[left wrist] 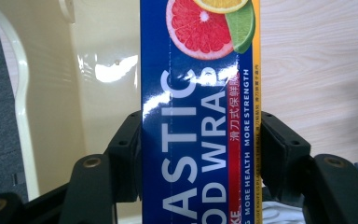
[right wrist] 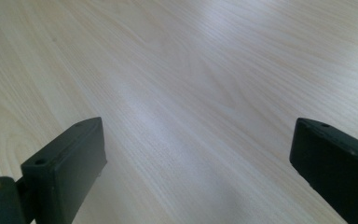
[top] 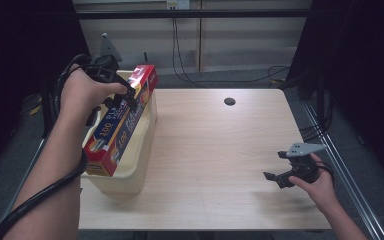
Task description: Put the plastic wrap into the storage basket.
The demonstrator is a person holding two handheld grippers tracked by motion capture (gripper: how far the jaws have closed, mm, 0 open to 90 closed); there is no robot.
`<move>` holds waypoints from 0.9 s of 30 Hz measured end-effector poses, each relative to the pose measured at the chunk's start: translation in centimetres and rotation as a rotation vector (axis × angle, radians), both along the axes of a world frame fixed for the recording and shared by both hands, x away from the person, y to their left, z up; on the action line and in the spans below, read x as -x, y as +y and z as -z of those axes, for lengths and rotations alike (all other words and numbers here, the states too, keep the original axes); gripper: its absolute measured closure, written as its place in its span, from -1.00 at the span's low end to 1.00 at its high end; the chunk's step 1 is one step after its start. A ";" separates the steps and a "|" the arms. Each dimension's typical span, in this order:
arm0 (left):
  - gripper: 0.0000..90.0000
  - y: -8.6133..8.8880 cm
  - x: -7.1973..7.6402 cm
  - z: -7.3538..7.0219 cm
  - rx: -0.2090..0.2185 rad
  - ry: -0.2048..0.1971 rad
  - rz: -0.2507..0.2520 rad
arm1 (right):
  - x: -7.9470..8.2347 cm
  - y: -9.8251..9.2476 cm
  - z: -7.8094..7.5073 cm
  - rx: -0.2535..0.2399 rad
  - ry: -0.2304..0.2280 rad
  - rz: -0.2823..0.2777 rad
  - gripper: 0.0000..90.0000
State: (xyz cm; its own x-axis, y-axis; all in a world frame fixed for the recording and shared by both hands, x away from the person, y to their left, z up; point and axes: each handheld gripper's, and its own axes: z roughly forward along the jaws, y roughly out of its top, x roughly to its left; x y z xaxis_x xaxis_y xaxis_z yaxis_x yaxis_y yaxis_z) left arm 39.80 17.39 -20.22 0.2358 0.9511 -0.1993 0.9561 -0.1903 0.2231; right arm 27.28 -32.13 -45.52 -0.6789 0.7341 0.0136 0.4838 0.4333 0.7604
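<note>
The pale wooden table (top: 215, 150) carried a cream plastic bin (top: 130, 170) at its left edge. A long blue plastic wrap box (top: 122, 125) lay tilted over the bin, pinched across its width by the left gripper (top: 122, 87). The right gripper (top: 280, 177) hovered low over bare wood, fingers (right wrist: 65, 168) spread.

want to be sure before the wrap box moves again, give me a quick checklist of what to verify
1. Left gripper shut on the plastic wrap box, a jaw on each side: ok.
2. Box free of the cream bin: not ok, its lower end lies over the bin's rim, and contact cannot be told.
3. Bare table beside the bin to set the box on: ok.
4. Right gripper out of the way, open, near the table's right front corner: ok.
5. Cable along the left forearm away from the bin: cannot tell.
</note>
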 end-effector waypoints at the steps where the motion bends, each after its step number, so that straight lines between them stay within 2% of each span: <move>1: -0.08 0.1 0.0 0.0 -0.001 0.002 0.000 | 0.0 0.0 0.0 0.000 0.000 -0.002 -0.93; 11: -0.08 1.2 0.4 0.2 -0.001 0.004 -0.017 | 0.0 0.1 0.0 0.000 0.002 -0.001 -0.93; 27: -0.08 2.6 0.7 1.0 -0.023 0.015 -0.050 | 0.0 0.2 0.0 0.000 0.002 -0.004 -0.93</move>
State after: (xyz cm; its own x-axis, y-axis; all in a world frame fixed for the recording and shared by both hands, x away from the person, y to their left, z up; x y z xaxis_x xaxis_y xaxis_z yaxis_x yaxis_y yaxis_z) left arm 39.14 20.01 -21.23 0.1848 0.9660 -0.1806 0.9676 -0.1468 0.2052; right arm 27.24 -31.98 -45.49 -0.6818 0.7314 0.0149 0.4839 0.4356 0.7590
